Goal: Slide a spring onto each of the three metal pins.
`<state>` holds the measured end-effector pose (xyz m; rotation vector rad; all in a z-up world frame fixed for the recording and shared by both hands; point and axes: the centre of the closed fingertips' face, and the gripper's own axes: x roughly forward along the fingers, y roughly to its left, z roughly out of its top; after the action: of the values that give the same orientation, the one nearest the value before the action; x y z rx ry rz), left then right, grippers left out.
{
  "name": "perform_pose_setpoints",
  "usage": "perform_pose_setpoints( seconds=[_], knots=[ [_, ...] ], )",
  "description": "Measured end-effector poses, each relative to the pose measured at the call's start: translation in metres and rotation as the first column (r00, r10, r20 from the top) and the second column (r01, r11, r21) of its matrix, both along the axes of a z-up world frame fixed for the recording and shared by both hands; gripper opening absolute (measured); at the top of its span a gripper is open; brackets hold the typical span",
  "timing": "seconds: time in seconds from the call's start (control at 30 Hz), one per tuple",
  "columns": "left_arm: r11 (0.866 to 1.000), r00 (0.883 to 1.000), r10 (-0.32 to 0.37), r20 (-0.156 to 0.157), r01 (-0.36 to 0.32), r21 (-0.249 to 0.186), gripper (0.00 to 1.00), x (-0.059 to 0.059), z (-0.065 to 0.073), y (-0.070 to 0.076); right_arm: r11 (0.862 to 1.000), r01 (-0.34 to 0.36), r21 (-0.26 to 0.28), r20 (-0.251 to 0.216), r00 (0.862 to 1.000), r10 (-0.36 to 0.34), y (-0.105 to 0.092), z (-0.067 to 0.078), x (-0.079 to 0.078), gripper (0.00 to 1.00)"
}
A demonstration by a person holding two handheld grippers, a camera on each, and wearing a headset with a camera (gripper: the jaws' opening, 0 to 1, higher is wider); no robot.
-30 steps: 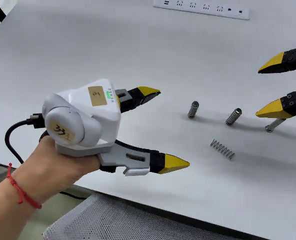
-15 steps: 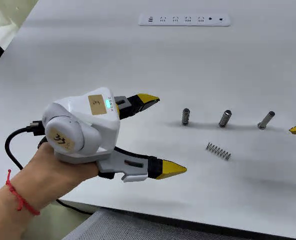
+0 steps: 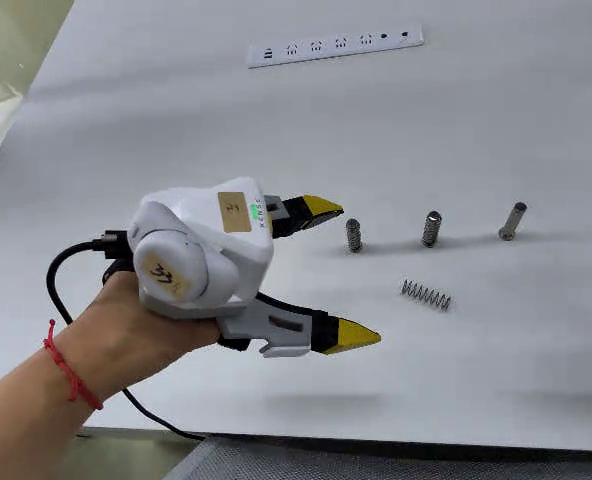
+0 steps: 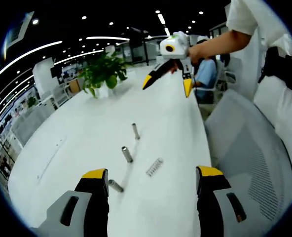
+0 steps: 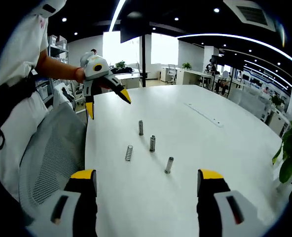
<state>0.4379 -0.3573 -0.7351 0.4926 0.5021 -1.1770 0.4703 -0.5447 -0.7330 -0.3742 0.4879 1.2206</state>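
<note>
Spring (image 3: 425, 294) lying loose on a white counter (image 3: 156, 130), on the near side of a row of three metal pins. Its long axis runs left to right, roughly along the row, with the right end a little nearer the viewer. The left pin (image 3: 353, 235) and the middle pin (image 3: 432, 228) each carry a coil already. The right pin (image 3: 513, 220) is bare and appears to be the last one to fill. All three stand on the counter, apart from one another.

The left tool (image 3: 349, 272) is held in a hand (image 3: 126, 335) with a red cord (image 3: 71, 372) at the wrist. It hovers at the left end of the row, its yellow-tipped jaws wide apart with nothing between them. The loose spring lies to its right, near the lower jaw tip but not touching it. The right tool (image 4: 166, 87), seen from the left gripper view, is raised over the far stretch of the counter. Its jaws are also apart and empty, well away from the spring. The left tool is likely the nearer one for the pickup, though the bare pin sits at the end of the row farthest from it.

The counter is smooth and matte, with a power strip (image 3: 334, 46) at its far side. A mesh chair (image 3: 376, 465) stands at the near edge. The room is an open office with ceiling lights and a potted plant (image 4: 104, 74).
</note>
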Motion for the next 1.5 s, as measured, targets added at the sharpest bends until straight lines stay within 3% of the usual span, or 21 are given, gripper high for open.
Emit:
perform_pose_setpoints(
  seconds=[0.13, 0.27, 0.33, 0.47, 0.57, 0.67, 0.77, 0.9, 1.23, 1.5],
  knots=[
    [0.993, 0.997, -0.077, 0.003, 0.076, 0.09, 0.71, 0.001, -0.016, -0.007, 1.0, 0.027, 0.011, -0.006, 1.0, -0.027, -0.009, -0.006, 0.0, 0.86],
    [0.978, 0.991, -0.133, -0.008, 0.133, 0.158, 0.61, 0.003, -0.033, -0.015, 0.998, 0.057, 0.025, -0.009, 0.998, -0.057, -0.017, -0.01, 0.001, 0.86],
    [0.97, 0.985, -0.166, -0.034, 0.17, 0.175, 0.58, 0.002, -0.044, -0.022, 0.997, 0.066, 0.03, -0.012, 0.998, -0.066, -0.019, -0.012, 0.0, 0.86],
    [0.93, 0.972, -0.234, -0.029, 0.233, 0.285, 0.5, 0.005, -0.067, -0.027, 0.996, 0.077, 0.035, -0.022, 0.997, -0.077, -0.022, -0.018, -0.005, 0.86],
    [0.936, 0.973, -0.228, -0.046, 0.232, 0.265, 0.45, 0.008, -0.073, -0.037, 0.995, 0.09, 0.04, -0.035, 0.995, -0.089, -0.025, -0.021, -0.007, 0.85],
    [0.917, 0.969, -0.245, -0.027, 0.241, 0.318, 0.39, 0.012, -0.082, -0.04, 0.994, 0.099, 0.046, -0.039, 0.995, -0.097, -0.026, -0.022, -0.008, 0.85],
    [0.916, 0.97, -0.24, -0.042, 0.241, 0.321, 0.36, 0.014, -0.091, -0.044, 0.993, 0.108, 0.054, -0.042, 0.994, -0.105, -0.026, -0.023, -0.009, 0.85],
    [0.898, 0.968, -0.247, -0.046, 0.247, 0.363, 0.31, 0.017, -0.103, -0.044, 0.992, 0.114, 0.055, -0.048, 0.993, -0.111, -0.027, -0.024, -0.011, 0.85],
    [0.882, 0.971, -0.234, -0.056, 0.236, 0.407, 0.23, 0.021, -0.115, -0.043, 0.989, 0.132, 0.065, -0.055, 0.99, -0.129, -0.029, -0.026, -0.013, 0.84],
    [0.881, 0.974, -0.217, -0.068, 0.226, 0.416, 0.15, 0.019, -0.117, -0.041, 0.988, 0.135, 0.074, -0.056, 0.99, -0.131, -0.027, -0.024, -0.013, 0.84]
  ],
)
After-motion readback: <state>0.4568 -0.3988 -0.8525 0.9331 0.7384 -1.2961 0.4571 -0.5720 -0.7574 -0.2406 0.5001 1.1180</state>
